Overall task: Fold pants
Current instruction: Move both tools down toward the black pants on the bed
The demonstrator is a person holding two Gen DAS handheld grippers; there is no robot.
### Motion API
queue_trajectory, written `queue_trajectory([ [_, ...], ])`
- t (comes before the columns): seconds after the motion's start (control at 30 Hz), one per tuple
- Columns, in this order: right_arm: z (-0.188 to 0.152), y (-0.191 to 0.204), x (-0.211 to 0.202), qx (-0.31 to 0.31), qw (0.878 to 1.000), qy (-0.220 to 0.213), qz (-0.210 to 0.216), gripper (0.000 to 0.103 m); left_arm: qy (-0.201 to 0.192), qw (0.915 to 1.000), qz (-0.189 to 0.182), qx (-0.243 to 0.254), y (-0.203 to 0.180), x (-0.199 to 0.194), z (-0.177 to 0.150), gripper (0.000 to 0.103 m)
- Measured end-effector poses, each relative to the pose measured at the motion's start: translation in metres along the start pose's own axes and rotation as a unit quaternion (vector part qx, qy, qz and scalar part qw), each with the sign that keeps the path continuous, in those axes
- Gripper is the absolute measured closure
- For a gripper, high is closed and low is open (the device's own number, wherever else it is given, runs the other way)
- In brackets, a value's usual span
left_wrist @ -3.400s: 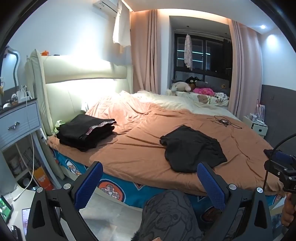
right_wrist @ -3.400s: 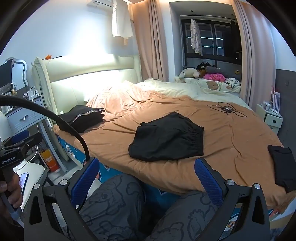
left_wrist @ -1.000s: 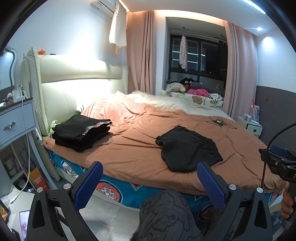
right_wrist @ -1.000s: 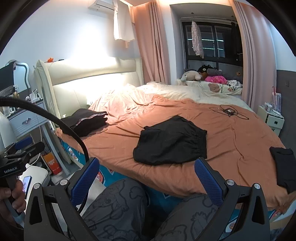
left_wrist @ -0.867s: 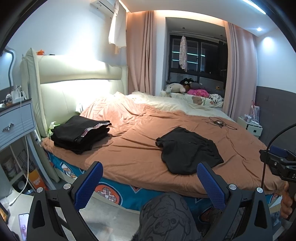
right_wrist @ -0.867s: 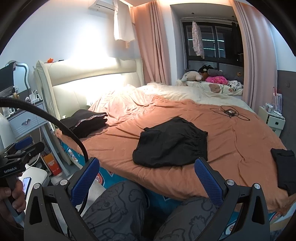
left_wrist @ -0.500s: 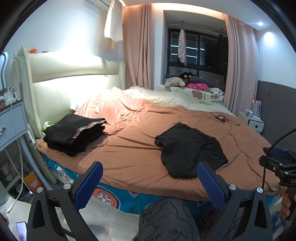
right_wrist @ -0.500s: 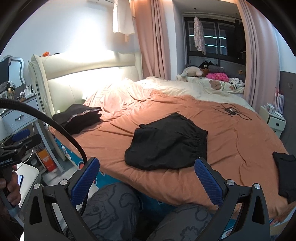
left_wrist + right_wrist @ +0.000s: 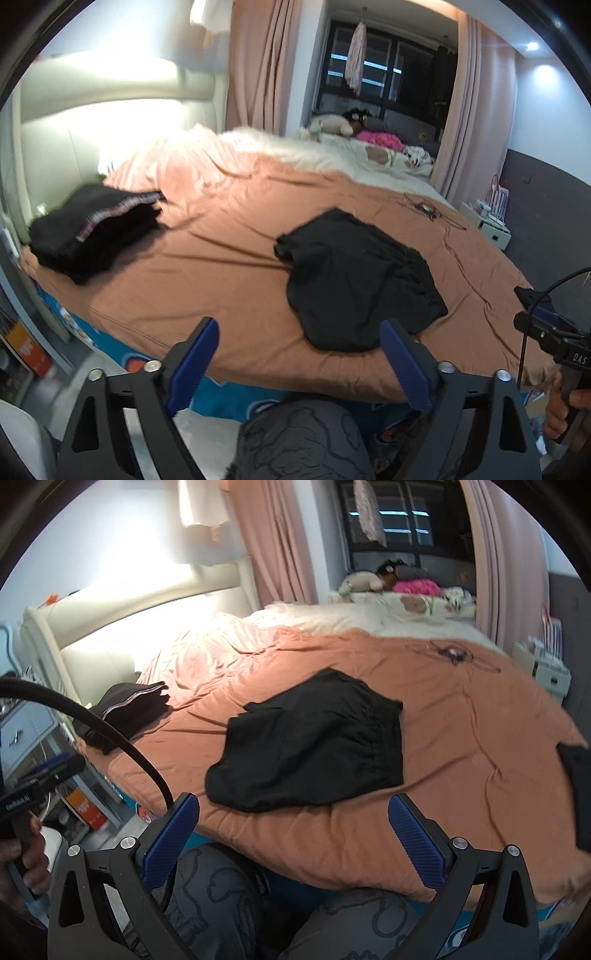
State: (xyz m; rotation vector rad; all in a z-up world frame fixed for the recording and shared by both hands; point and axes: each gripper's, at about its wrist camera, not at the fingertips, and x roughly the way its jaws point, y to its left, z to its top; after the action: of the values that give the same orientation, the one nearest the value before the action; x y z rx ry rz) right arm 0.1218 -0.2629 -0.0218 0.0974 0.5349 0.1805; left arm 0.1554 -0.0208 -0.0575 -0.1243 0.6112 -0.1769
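A pair of black shorts [image 9: 354, 280] [image 9: 314, 746] lies crumpled and flat on the orange bed cover [image 9: 221, 266] [image 9: 461, 738], near its front edge. My left gripper [image 9: 298, 325] hovers short of the bed edge, just before the shorts. Its jaws are closing with nothing between them. My right gripper [image 9: 292, 800] stands open and empty in front of the shorts' near hem. Each gripper's handle and a hand also show at the edge of the other's view.
A stack of folded black clothes [image 9: 92, 232] [image 9: 125, 712] sits at the bed's left corner by the headboard. Another dark garment [image 9: 576, 775] lies at the right edge. The person's knees [image 9: 303, 439] [image 9: 210, 886] are below the grippers. A cable [image 9: 454, 653] lies farther back.
Both grippers have come closer to the bed and tipped downward, so the shorts look larger. The left jaws have narrowed a little. The shorts have not moved.
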Motion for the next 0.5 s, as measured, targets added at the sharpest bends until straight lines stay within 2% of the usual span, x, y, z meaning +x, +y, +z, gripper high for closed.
queue_trajectory([
  [0.13,0.005,-0.014,0.013,0.021,1.0,0.015,-0.001,0.013,0.038,0.999,-0.012,-0.019,0.003,0.032,-0.002,0.027],
  [0.4,0.013,-0.04,0.044,0.067,0.997,0.046,0.004,0.027,0.101,0.9919,-0.04,-0.066,0.011,0.084,-0.01,0.031],
  [0.5,0.015,-0.046,0.055,0.081,0.995,0.057,0.01,0.027,0.122,0.9876,-0.049,-0.087,0.013,0.102,-0.013,0.031],
])
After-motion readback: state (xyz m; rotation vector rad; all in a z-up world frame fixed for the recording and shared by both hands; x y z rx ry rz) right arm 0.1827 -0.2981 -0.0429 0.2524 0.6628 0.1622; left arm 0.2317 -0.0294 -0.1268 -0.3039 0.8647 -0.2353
